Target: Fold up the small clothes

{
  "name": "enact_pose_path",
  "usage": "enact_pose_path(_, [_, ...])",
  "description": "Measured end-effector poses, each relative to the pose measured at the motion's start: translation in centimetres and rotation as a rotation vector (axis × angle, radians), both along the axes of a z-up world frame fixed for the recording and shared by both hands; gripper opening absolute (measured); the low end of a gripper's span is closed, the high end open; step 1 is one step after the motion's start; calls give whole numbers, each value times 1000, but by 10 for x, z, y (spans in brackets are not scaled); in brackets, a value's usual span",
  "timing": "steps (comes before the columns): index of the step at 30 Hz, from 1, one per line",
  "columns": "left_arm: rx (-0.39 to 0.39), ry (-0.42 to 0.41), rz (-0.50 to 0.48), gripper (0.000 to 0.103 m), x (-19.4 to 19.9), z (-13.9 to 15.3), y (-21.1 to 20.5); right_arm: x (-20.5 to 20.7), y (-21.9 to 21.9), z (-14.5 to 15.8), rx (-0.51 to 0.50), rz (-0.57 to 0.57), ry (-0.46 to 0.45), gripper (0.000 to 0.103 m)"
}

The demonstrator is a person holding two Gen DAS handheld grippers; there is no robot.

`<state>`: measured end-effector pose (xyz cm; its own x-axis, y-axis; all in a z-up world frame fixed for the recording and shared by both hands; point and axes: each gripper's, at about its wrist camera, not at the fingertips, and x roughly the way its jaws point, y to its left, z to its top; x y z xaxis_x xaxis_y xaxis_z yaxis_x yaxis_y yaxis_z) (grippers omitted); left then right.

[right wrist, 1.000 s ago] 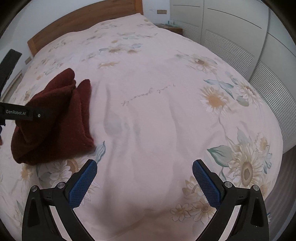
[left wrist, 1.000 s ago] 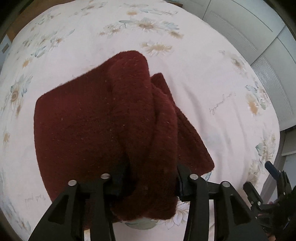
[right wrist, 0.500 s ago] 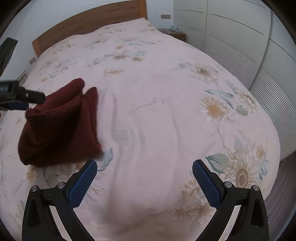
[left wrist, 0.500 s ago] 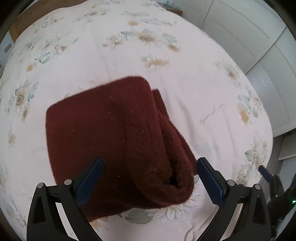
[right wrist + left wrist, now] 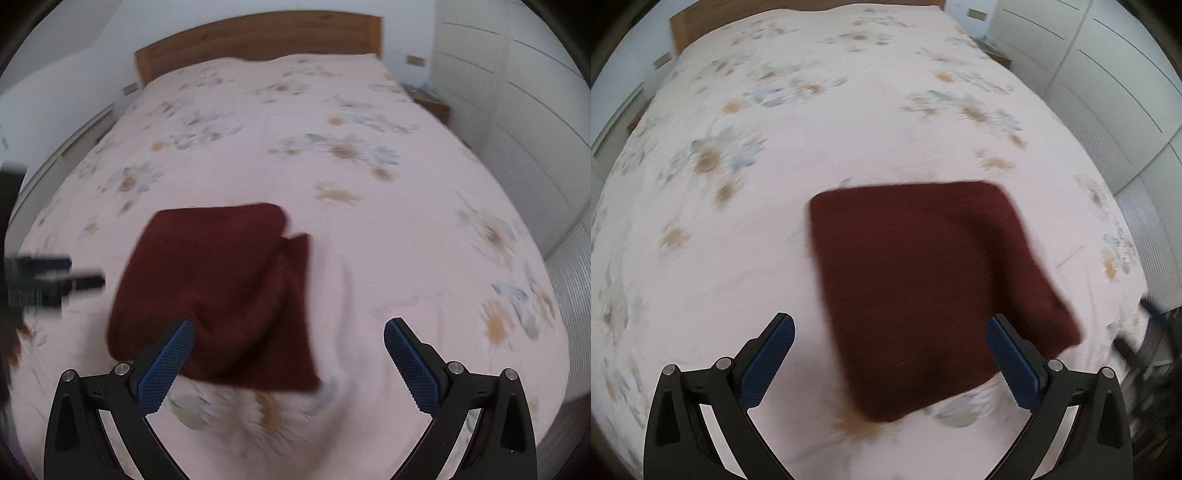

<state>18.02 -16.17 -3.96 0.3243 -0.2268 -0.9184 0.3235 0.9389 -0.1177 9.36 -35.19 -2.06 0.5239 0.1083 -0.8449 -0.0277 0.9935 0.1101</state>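
A dark red knitted garment lies folded into a rough square on the flowered bed cover. My left gripper is open and empty, above and just short of the garment's near edge. In the right wrist view the garment lies left of centre, with a folded flap along its right side. My right gripper is open and empty, over the garment's near right corner. The left gripper also shows blurred in the right wrist view, at the left edge.
The bed has a wooden headboard at the far end. White wardrobe doors run along the right side. The bed's right edge drops off close to the garment. Both views are motion-blurred.
My left gripper opened and let go of the garment, then drew back and up. The garment now lies flat. My right gripper swung left toward the garment.
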Motion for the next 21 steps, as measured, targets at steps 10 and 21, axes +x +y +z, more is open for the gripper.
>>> enact_pose_path(10, [-3,26,22,102,-44,-29,55,70,41,-70,90,58,283,58])
enact_pose_path(21, [10,5,-18,102,-53,-40,55,34,-17,-51,260,-18,171,20])
